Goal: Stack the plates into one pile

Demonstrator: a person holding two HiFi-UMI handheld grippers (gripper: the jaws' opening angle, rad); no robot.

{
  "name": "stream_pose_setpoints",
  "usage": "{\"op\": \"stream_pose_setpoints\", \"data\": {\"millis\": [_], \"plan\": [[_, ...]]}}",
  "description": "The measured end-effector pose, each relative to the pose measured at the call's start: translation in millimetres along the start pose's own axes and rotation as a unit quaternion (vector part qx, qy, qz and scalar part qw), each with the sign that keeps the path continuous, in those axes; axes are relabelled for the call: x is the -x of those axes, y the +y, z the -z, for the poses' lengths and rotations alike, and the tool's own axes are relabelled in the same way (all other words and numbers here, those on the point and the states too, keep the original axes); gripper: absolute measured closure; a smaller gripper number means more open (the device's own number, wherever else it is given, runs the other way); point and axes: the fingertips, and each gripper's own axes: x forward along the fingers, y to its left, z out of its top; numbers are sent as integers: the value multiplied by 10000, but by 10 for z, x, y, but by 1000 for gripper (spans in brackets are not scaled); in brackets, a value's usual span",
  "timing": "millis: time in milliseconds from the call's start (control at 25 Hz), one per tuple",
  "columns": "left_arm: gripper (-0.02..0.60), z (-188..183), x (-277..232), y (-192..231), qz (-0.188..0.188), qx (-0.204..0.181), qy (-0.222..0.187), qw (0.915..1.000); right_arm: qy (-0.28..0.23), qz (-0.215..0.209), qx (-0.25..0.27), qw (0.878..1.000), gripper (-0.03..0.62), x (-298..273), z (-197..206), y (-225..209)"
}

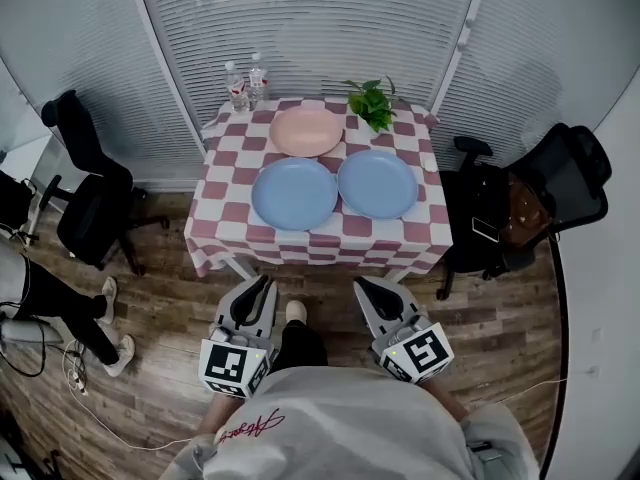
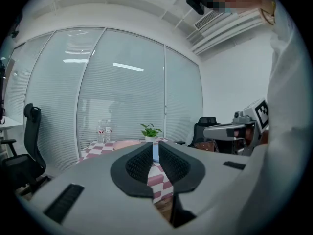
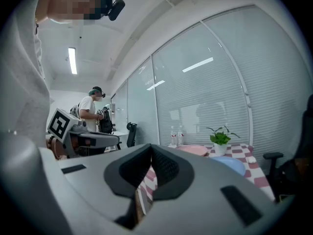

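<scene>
Three plates lie apart on the checkered table (image 1: 225,230): a pink plate (image 1: 305,131) at the back and two blue plates, one on the left (image 1: 294,193) and one on the right (image 1: 377,183), in front of it. My left gripper (image 1: 263,282) and right gripper (image 1: 361,284) hang side by side over the floor, short of the table's near edge. Both are shut and hold nothing. In the left gripper view the shut jaws point level at the table, with the pink plate (image 2: 128,143) beyond them. The right gripper view shows the pink plate (image 3: 193,150) and a blue plate (image 3: 230,164).
A potted plant (image 1: 372,101) and two water bottles (image 1: 245,83) stand at the table's back edge. Black office chairs flank the table at the left (image 1: 85,183) and right (image 1: 530,203). A person's legs (image 1: 60,308) show at far left. Another person (image 3: 90,114) stands in the background.
</scene>
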Motion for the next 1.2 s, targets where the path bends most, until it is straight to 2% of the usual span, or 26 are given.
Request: {"op": "stream_pose_setpoints", "data": {"millis": [200, 600, 760, 1200], "plan": [[535, -103, -359, 174, 218, 17, -84, 9997, -47, 188, 24, 9998, 583, -289, -90, -233], [535, -84, -977, 736, 363, 164, 57, 9992, 73, 530, 21, 9986, 583, -840, -184, -661], [535, -178, -1217, 881, 517, 66, 56, 9986, 59, 705, -7, 9975, 583, -1012, -249, -819], [535, -216, -1721, 1338, 655, 44, 159, 9977, 58, 703, -45, 9975, 583, -1674, -282, -1074]]}}
